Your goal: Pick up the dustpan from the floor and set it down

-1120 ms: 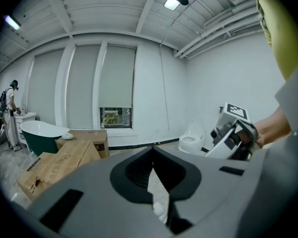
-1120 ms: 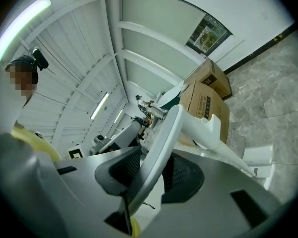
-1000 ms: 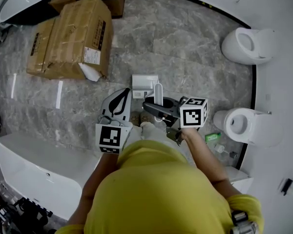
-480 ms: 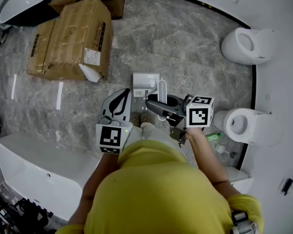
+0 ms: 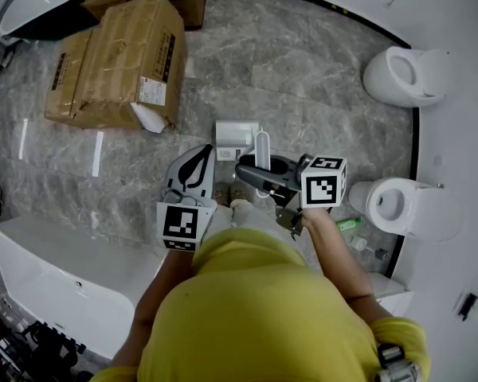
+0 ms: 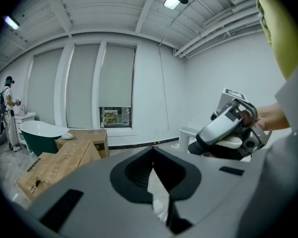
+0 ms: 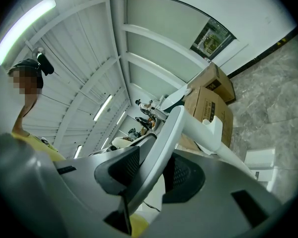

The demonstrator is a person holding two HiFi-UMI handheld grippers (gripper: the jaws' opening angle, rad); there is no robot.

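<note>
white dustpan handle pinched in the right gripper; left gripper pressed together, empty.

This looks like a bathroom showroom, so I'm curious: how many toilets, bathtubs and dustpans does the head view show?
White ceramic toilets: 2
Freestanding bathtubs, one white, one dark green outside: 2
White plastic dustpan: 1
Total: 5
</note>
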